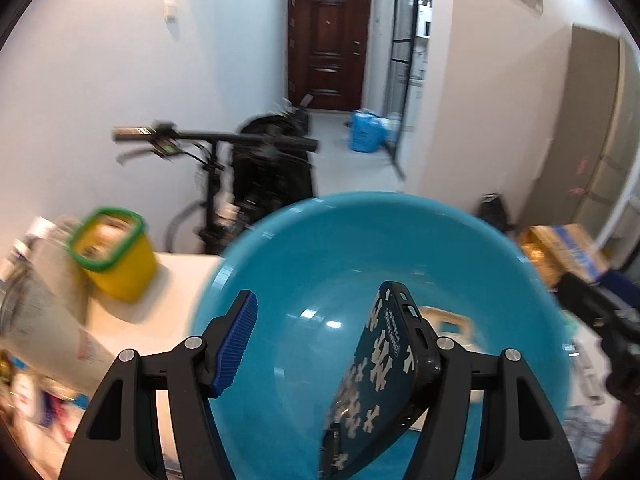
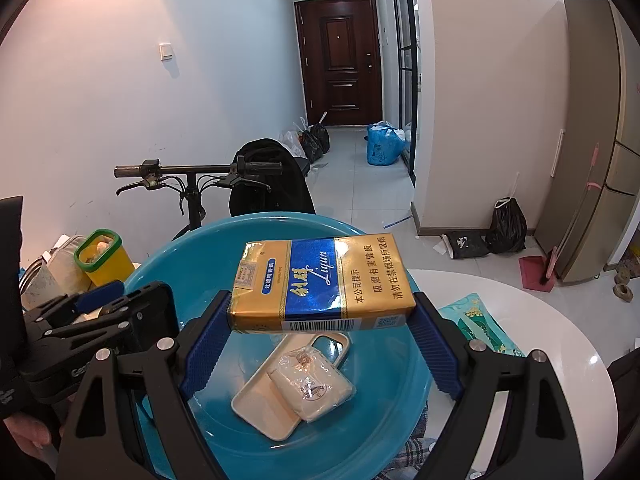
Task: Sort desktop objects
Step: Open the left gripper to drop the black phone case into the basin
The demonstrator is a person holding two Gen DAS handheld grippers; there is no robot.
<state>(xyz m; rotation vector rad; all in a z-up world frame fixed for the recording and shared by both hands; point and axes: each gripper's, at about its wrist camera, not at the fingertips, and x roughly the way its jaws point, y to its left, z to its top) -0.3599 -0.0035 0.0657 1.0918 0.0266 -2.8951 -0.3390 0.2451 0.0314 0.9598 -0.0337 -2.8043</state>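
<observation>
Right wrist view: right claw (image 2: 322, 316) clamps cigarette carton (image 2: 322, 282) above teal basin (image 2: 192, 256). Left claw (image 1: 340, 344) spread, phone (image 1: 376, 376) leaning on right finger, unpinched — may tumble, strike phone case (image 2: 276, 396) below.

A teal basin (image 2: 372, 432) is showing beneath a gold-and-blue cigarette pack (image 2: 320, 284); beside the basin, a yellow container (image 2: 105, 266) is wearing a green rim.

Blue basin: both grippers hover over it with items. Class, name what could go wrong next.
1. The phone leans on only one pad of the open left gripper; it may drop hard into the blue basin.
2. The cigarette pack, clamped in the right gripper, could land on the pouch and beige phone case below.
</observation>
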